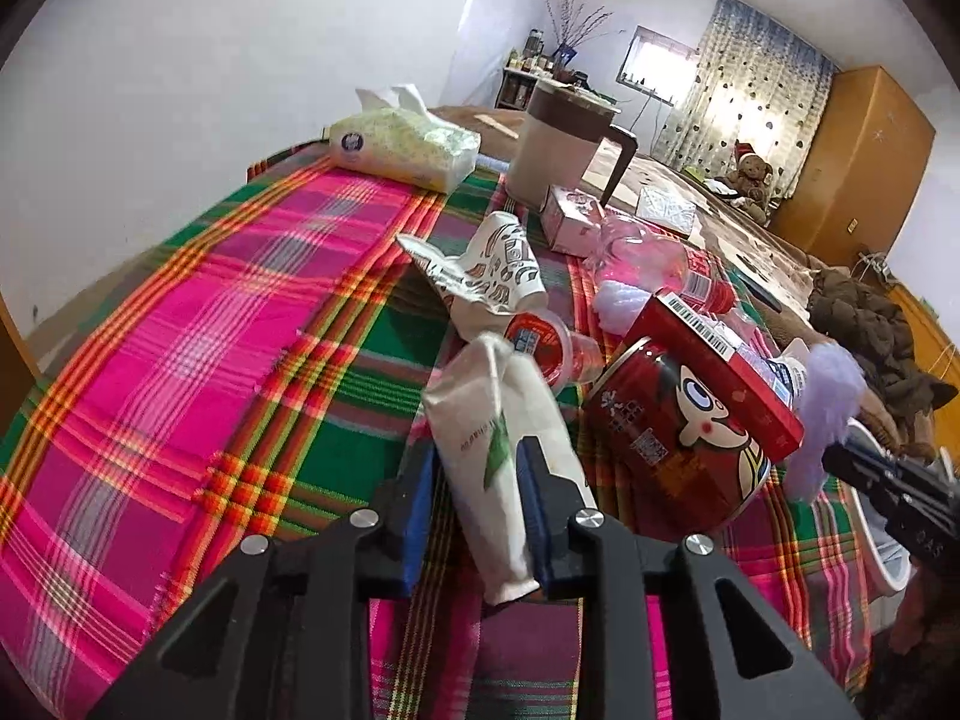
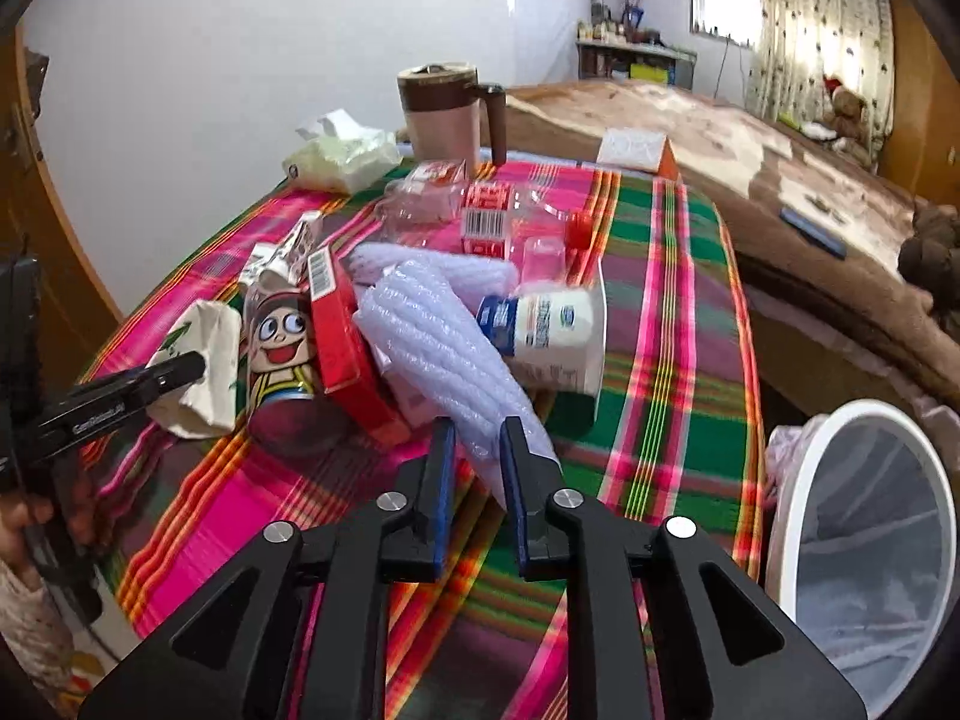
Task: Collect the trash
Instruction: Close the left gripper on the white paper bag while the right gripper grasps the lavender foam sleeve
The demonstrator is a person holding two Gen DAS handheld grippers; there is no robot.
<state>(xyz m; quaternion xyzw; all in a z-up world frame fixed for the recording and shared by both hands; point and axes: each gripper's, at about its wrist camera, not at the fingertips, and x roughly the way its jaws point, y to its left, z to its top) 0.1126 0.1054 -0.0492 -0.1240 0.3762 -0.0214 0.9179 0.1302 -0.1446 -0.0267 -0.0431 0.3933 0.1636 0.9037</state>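
My left gripper [image 1: 477, 468] clamps the crumpled paper bag [image 1: 498, 420] lengthwise. My right gripper [image 2: 477, 450] straddles the foam wrap [image 2: 444, 348], grip unclear; the bin [image 2: 870, 528] sits just to its right, nearer.

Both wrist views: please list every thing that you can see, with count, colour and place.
plaid cloth: one, pink, green and orange, covers the table
white paper bag: one, white with green print, between the left fingers
foam net sleeve: one, pale lilac, between the right fingers
cartoon can: one, red, lying beside the bag
red box: one, leaning on the can
clear bottle: one, red label, behind the pile
tissue pack: one, pale green, far edge
jug: one, beige and brown, far edge
bin: one, white, right of the table
left gripper: black, blue fingers
right gripper: black, blue fingers
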